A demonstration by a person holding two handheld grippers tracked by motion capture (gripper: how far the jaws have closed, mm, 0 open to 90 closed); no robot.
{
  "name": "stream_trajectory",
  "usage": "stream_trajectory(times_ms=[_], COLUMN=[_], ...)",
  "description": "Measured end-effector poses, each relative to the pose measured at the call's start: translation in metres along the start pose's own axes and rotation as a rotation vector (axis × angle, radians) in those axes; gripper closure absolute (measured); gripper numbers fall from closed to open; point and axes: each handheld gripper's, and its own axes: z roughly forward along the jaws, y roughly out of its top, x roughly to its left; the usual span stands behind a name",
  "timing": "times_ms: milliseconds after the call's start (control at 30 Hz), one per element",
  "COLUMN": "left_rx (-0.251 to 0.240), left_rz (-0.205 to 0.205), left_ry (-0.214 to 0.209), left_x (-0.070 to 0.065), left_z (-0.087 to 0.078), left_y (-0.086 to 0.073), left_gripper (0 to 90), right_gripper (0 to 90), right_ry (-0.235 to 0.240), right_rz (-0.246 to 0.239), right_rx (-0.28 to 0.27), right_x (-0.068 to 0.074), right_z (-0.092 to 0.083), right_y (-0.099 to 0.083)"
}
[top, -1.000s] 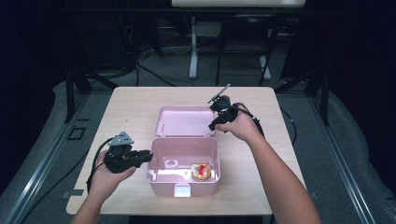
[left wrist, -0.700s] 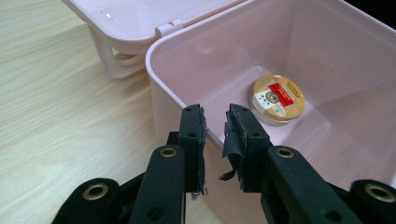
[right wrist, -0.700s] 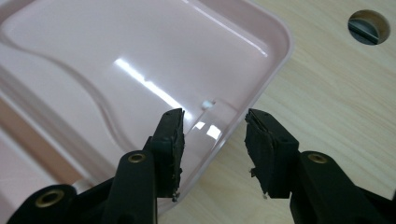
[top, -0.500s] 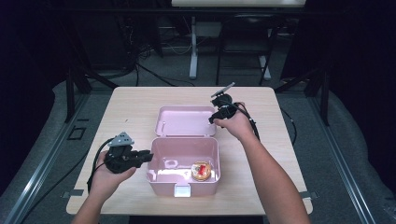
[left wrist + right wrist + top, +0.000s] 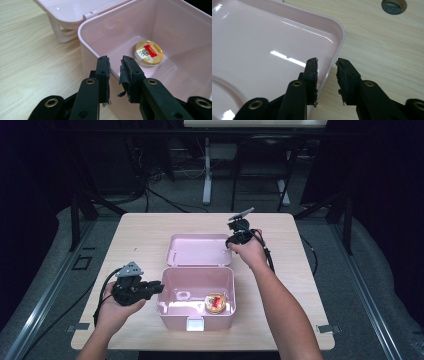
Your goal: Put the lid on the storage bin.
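A pink box stands open near the table's front edge, its lid lying flat behind it. A round gold tin with a red label lies on the box floor. My left gripper straddles the box's left wall with both pads against the rim, shut on it. My right gripper is at the lid's right edge, open, with one jaw over the lid and the other over the table.
The pale wooden table has bare room on both sides of the box. A round cable hole sits in the tabletop beyond the lid. Dark floor, cables and stand legs surround the table.
My right gripper has shifted slightly at the lid's right edge. The left gripper and the box have stayed put.
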Motion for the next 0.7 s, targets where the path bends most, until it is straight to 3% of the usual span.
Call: stream_trajectory(times_ms=[500, 567, 700], left_rx=[0.001, -0.002, 0.005], left_rz=[0.002, 0.007, 0.007], left_ry=[0.004, 0.025, 0.006], left_x=[-0.001, -0.002, -0.001], left_z=[0.0, 0.0, 0.0], left_y=[0.0, 0.0, 0.0], left_gripper=[75.9, 75.9, 76.0], right_gripper=[77.5, 76.3, 76.1], right_ry=[-0.024, -0.037, -0.047], right_rz=[0.088, 0.097, 0.134], right_rx=[0.02, 0.025, 0.033], right_x=[0.003, 0.005, 0.006], right_z=[0.011, 0.014, 0.018], right_y=[0.001, 0.001, 0.002])
